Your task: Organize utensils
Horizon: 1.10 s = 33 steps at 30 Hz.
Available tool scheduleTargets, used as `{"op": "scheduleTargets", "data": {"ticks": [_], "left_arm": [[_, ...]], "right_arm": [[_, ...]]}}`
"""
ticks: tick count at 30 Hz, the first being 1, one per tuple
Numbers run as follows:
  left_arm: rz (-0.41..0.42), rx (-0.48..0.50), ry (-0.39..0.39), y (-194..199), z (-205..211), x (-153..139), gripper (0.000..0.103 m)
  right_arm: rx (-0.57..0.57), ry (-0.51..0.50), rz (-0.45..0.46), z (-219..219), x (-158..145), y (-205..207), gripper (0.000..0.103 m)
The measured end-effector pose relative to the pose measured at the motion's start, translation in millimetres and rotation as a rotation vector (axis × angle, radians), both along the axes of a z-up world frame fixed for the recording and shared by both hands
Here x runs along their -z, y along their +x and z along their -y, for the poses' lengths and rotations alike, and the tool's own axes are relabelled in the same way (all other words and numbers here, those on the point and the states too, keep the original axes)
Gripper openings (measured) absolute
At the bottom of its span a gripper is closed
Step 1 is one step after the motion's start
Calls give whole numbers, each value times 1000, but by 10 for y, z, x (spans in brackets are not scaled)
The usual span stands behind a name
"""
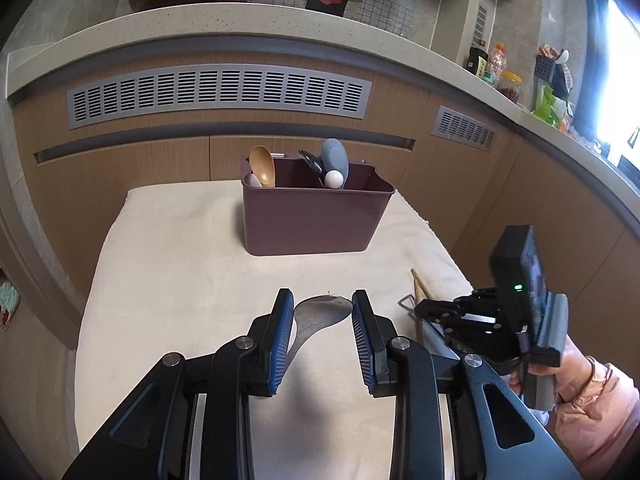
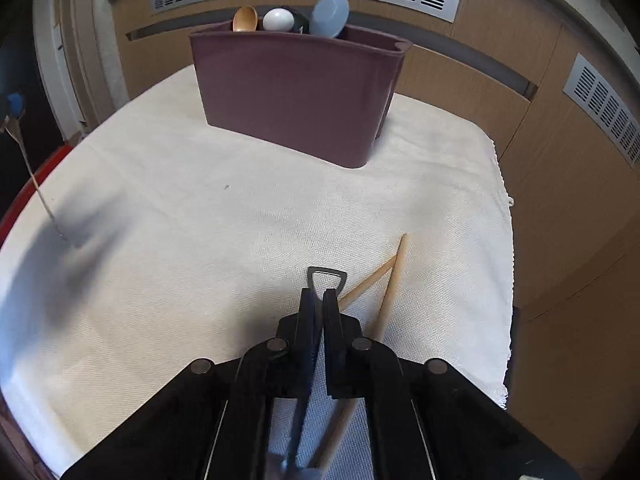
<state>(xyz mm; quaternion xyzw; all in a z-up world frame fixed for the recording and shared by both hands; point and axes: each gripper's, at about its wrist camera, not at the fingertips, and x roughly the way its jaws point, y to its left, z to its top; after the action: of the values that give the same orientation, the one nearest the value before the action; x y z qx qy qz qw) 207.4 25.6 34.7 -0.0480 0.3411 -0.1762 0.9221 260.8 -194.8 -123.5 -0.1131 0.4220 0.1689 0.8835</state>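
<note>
Two grippers work: left gripper (image 1: 322,308), jaws spread around a metal spoon (image 1: 320,314); right gripper (image 2: 320,300) pinching a metal-handled utensil (image 2: 326,276), chopsticks (image 2: 390,280) at its 2 o'clock.

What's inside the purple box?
Sticking out of the purple box are a wooden spoon, a grey-blue spoon, a white ball-shaped end and something dark. Their handles are hidden by its walls.

Tabletop (image 2: 180,208): covered w/ cream woven cloth, fringed edge at 3 o'clock in right wrist view. Items directly on it:
- Maroon utensil bin (image 2: 296,92), 12 o'clock, upright, far end.
- Wooden chopsticks (image 2: 390,280), 2 pcs, crossed, 4 o'clock, near cloth edge.
- Metal spoon (image 1: 320,314), near end in left wrist view; contact w/ cloth cannot be confirmed.
</note>
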Motion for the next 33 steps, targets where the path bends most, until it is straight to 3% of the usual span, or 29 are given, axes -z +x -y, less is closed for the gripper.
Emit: {"op": "scheduleTargets", "data": {"ticks": [7,14,20,33], "left_arm": [[3,4,-6,-48,21,-11,31],[-7,22,3,-80,64,-9,31],[-22,13,1,-70,34,26,31],[26,10,-75,-106,-4,-127,31]], "right_arm": [[-17,53,79,127,-339,-374,3],[35,80,-56,126,64,-121,9],[49,94,-57,99,86,-31,5],[46,256,154,331,-793,-609,4]]}}
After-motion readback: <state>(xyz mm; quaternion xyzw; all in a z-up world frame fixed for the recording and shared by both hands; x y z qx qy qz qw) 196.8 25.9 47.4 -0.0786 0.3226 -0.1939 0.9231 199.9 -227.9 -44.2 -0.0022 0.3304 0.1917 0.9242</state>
